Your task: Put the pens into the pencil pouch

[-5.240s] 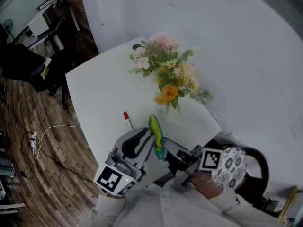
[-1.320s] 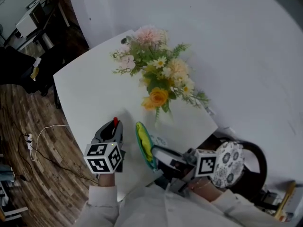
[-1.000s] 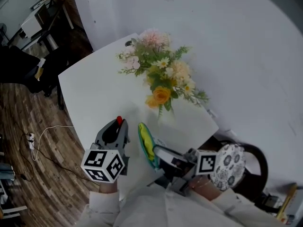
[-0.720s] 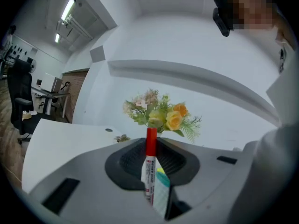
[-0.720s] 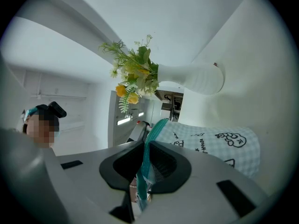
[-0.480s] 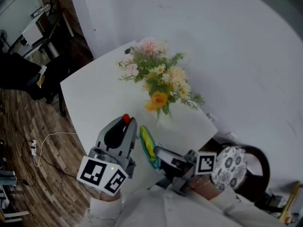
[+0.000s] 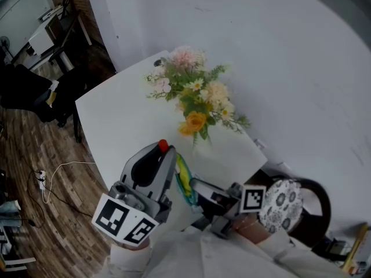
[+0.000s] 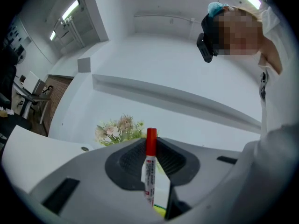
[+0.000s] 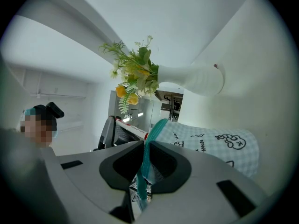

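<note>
The wooden floor (image 7: 35, 172) lies right below the near corner of the white table (image 7: 116, 120), and the work is going on at that corner. Anything dropped here would likely miss the table and roll away across the boards.

The flowers (image 7: 197, 100) in their white vase (image 9: 196, 80) stand just behind the work. A wide swing of either arm could knock the vase over.

The checked pouch (image 9: 210, 143) is lifted on edge by that near corner, with its mouth turned toward the left hand. The right tongs (image 9: 144, 157) are clenched on its teal zip edge and on nothing else. With only one lip held, the other lip may sag shut and leave a narrow slot. A push from the pen could then fold the cloth instead of going in, or drag the zip edge out of the pinch.

The left tongs (image 8: 149, 148) are clenched on a pen (image 8: 149, 171) with a red cap. It is raised off the table, just beside the mouth of the pouch and not yet inside. The pads grip only a short stretch of the smooth barrel, and the capped end sticks out past them. If the cap catches on the zip, the pen may swivel or slide in the grip. Letting go before the tip is well inside would send it to the floor.
</note>
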Motion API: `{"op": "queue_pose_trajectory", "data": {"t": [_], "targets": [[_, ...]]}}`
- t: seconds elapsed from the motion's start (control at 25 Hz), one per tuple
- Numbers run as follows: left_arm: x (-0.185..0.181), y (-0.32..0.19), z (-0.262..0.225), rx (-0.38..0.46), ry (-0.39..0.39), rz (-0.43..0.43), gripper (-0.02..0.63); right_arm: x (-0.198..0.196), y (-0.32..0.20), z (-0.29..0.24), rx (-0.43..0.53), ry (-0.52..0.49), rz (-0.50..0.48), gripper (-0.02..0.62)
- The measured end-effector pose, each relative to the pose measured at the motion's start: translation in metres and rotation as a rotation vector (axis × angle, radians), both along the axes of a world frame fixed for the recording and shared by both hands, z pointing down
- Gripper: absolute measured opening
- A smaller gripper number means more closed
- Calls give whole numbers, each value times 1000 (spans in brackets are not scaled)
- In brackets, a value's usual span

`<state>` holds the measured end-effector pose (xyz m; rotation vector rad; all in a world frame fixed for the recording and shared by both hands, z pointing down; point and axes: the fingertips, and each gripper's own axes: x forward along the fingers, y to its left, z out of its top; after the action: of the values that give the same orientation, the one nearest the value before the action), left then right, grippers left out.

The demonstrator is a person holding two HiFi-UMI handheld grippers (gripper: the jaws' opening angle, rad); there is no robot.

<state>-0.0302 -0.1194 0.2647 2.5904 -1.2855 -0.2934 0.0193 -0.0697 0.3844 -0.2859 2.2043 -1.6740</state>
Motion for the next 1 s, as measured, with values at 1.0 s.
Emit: {"op": "queue_pose_trajectory", "data": {"t": [1.0], "targets": [[32,33,43,-76,-54,128,66,3,5,0,-10,-3,15,44]]}}
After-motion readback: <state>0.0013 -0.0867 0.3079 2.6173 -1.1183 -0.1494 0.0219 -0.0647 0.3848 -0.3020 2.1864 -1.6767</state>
